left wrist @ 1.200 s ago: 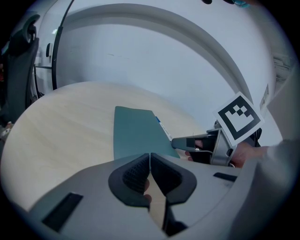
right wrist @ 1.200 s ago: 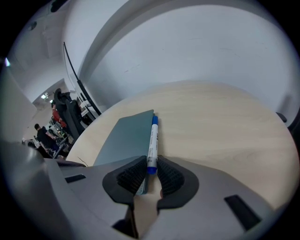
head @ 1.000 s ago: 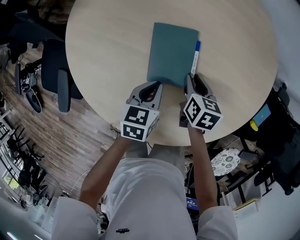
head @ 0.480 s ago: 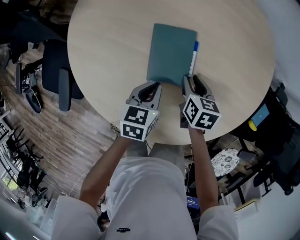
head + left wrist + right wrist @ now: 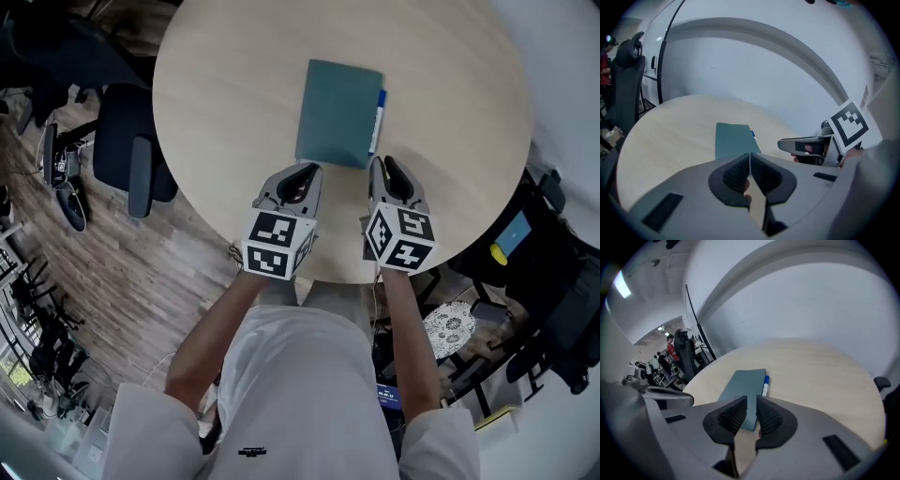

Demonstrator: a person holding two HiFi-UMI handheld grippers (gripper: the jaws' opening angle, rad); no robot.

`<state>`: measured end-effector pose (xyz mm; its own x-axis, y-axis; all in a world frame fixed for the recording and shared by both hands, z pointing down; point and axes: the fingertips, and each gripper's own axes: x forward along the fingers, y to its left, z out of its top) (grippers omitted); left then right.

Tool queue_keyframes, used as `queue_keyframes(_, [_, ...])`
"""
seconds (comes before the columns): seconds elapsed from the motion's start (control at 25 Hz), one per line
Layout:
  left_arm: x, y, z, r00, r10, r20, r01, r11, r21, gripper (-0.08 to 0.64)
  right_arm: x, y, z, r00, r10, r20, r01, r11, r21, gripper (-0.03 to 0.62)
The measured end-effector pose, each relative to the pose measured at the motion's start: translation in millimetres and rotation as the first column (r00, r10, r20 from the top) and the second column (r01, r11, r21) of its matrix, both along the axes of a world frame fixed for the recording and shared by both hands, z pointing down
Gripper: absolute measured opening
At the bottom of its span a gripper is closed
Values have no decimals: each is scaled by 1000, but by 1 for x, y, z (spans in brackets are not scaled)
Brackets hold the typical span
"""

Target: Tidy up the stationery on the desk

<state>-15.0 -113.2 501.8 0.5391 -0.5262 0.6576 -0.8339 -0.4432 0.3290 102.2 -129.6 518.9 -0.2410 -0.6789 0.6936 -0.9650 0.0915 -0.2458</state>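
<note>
R gripper (image 5: 386, 167) lifted, closing empty, notebk (image 5: 339, 112) ahead

the round pale tabletop (image 5: 234, 84) looks like light wood or wood laminate, fine-grained, smooth and matt. the teal rectangular notebook (image 5: 339, 112) has a plain matt cover; whether card or cloth cannot be told. the blue-and-white pen (image 5: 377, 117) looks like smooth plastic. the left tongs (image 5: 307, 169) have a matt grey plastic shell, and their black pads (image 5: 733, 173) show a fine ribbed, rubbery texture. the brown plank floor (image 5: 141, 272) is wood with visible grain.
</note>
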Motion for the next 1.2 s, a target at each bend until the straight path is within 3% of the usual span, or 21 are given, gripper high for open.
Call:
queue_keyframes(0.16, [0,13,-31,1000,-21,-2,21,999,34,28,-3,15,-35,998,-49,-26,50,998,48,63])
queue_keyframes(0.4, [8,35,-82,1000,-27,9,26,995,99,28,-1,40,-86,995,-95,13,92,987,131,57])
queue_keyframes(0.72, [10,66,-163,997,-69,29,61,974,219,25,1,77,-162,982,-187,9,179,951,252,51])
queue_keyframes(0.96, [4,82,-211,999,-41,6,38,957,287,23,-16,97,-219,974,-225,-10,215,917,337,51])
queue_keyframes(1.2, [3,100,-250,1000,14,-23,-5,942,334,23,-23,118,-269,981,-192,-18,182,893,411,49])
